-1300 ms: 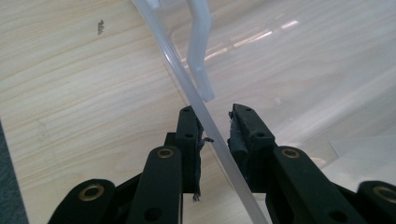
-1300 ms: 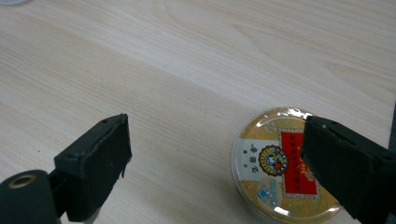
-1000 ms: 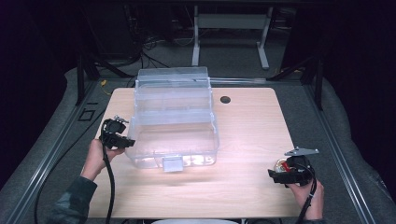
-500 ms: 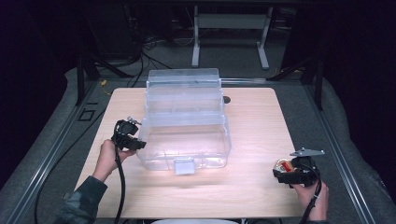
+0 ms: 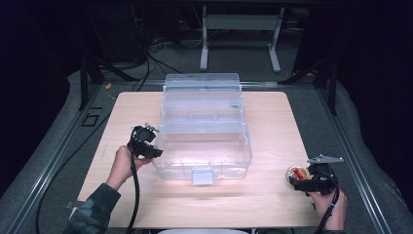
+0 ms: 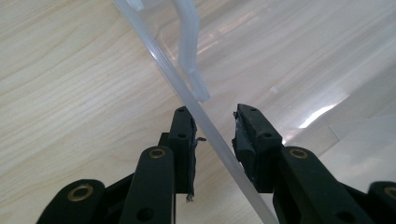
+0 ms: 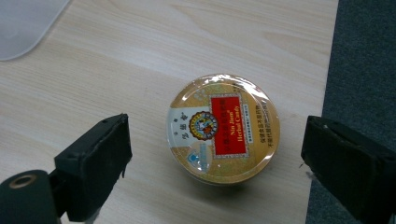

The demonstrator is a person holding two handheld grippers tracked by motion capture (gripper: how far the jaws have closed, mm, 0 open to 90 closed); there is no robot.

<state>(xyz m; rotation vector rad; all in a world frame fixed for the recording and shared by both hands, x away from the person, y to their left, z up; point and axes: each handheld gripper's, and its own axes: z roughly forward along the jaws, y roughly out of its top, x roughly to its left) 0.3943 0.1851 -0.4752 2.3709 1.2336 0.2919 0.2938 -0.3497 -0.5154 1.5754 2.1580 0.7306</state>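
The left gripper (image 5: pixel 146 141) is straddling the left wall of the clear plastic box (image 5: pixel 202 131), one jaw inside and one outside. In the left gripper view the thin wall (image 6: pixel 205 126) runs up between the two jaws with a small gap showing on each side, so the pads are not pressing on it; the jaws are standing only a little apart and have just been easing open, which reads to me as a grip on the wall being let go. Taking the box by its wall is a sensible way to drag it, since the lid is folded back and there is no handle on that side.

The right gripper (image 5: pixel 304 180) is waiting at the near right corner of the table (image 5: pixel 272 209), jaws spread wide on either side of a round candy tin (image 7: pixel 223 128) lying flat with its label up. Nothing is touching the tin; the jaws are well clear of it, seemingly lined up to close on it and carry it to the open box.

Compared with a second ago, the box is sitting farther to the right and a little nearer, now about mid-table, closer to the tin. The left hand has travelled with it, while the right gripper is in much the same spot.
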